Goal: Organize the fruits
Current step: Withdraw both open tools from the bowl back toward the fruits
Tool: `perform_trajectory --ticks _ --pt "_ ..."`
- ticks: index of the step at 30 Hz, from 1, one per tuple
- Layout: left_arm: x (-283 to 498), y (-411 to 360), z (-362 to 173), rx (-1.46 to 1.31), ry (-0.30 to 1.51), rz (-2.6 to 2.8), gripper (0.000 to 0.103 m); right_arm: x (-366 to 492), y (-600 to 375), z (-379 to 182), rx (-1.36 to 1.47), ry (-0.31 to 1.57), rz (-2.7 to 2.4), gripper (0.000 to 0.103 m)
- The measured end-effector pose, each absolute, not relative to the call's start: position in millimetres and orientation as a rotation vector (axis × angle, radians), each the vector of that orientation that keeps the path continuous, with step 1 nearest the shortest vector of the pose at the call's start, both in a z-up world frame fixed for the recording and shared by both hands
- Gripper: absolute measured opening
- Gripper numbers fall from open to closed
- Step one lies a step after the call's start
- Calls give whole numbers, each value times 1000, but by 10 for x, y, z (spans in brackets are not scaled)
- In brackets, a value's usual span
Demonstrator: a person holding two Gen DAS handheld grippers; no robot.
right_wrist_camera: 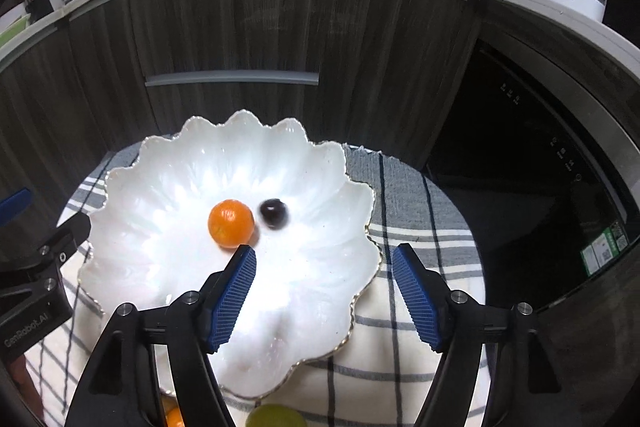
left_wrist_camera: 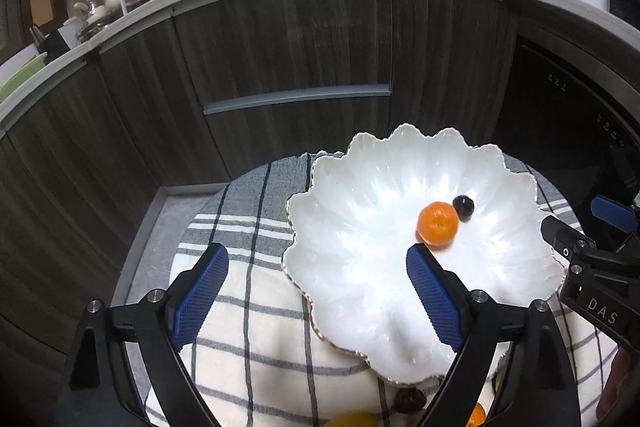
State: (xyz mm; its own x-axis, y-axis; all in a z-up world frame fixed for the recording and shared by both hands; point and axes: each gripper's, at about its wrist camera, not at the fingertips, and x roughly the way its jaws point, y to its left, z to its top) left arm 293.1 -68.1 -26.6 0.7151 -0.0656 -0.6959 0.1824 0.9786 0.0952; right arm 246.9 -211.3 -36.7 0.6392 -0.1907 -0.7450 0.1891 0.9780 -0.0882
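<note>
A white scalloped dish [left_wrist_camera: 360, 267] [right_wrist_camera: 160, 267] sits on a checked cloth. In it lie a small orange [left_wrist_camera: 437, 224] [right_wrist_camera: 231, 223] and a dark plum [left_wrist_camera: 463, 207] [right_wrist_camera: 274, 213], side by side. My left gripper [left_wrist_camera: 316, 259] is open and empty above the dish's left edge. My right gripper [right_wrist_camera: 324, 259] is open and empty above the dish's right edge. More fruit lies near the dish's near edge: a dark fruit [left_wrist_camera: 410, 399], an orange fruit [left_wrist_camera: 476, 415] [right_wrist_camera: 174, 417], a yellow fruit [left_wrist_camera: 352, 420] and a green fruit [right_wrist_camera: 274, 415].
The checked cloth [left_wrist_camera: 248, 307] [right_wrist_camera: 412, 367] covers a round table. Dark wood kitchen cabinets [left_wrist_camera: 280, 67] stand behind it, with a black appliance [right_wrist_camera: 520, 147] at the right. The counter above holds pans and bottles.
</note>
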Motion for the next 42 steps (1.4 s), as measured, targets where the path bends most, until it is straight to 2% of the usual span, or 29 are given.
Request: perform_trajectory --ticks 7,16,42 --pt "2701 -598 -87 142 723 -135 96 2262 -2046 -165 -4 805 -222 72" --pt "2468 -480 36 138 707 -126 97 2030 -1922 27 -8 768 -212 72" --pt "1817 -396 112 116 694 -118 97 1469 -1827 133 17 740 -168 72"
